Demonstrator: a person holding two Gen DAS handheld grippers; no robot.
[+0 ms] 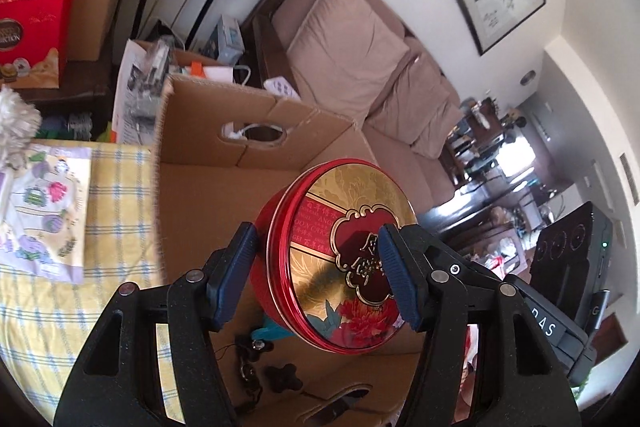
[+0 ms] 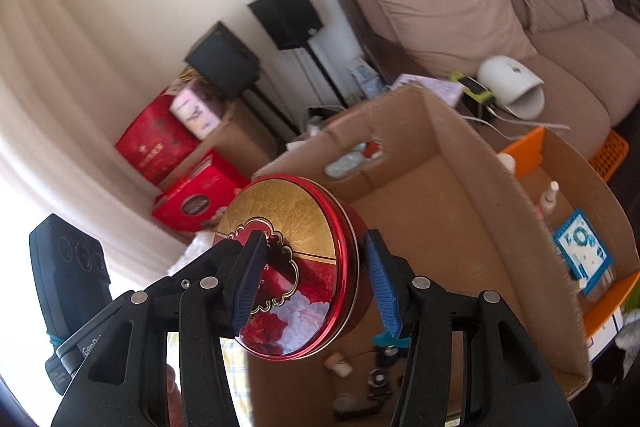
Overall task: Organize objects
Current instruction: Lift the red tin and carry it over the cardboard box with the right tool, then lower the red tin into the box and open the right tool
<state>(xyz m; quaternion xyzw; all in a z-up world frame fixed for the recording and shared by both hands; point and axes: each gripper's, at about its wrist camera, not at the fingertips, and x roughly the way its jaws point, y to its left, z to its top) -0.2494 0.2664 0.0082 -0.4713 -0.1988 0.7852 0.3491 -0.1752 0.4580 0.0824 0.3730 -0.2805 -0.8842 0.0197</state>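
A round red and gold tin (image 1: pixel 340 251) with a peony lid is held tilted over an open cardboard box (image 1: pixel 208 115). My left gripper (image 1: pixel 316 275) is shut on the tin, one pad on its back and one on the lid. My right gripper (image 2: pixel 312 279) is shut on the same tin (image 2: pixel 292 267) from the other side. The box (image 2: pixel 452 195) holds small dark trinkets (image 1: pixel 256 367) and a teal tag on its floor. The other gripper's camera body shows at the edge of each view.
The box stands on a yellow checked cloth (image 1: pixel 116 211) with a floral packet (image 1: pixel 44 211). A beige sofa (image 2: pixel 500 11) lies behind. An orange-edged box (image 2: pixel 568 195) with bottles stands to the right. Red gift boxes (image 2: pixel 192 199) and black speakers (image 2: pixel 288 15) stand by the wall.
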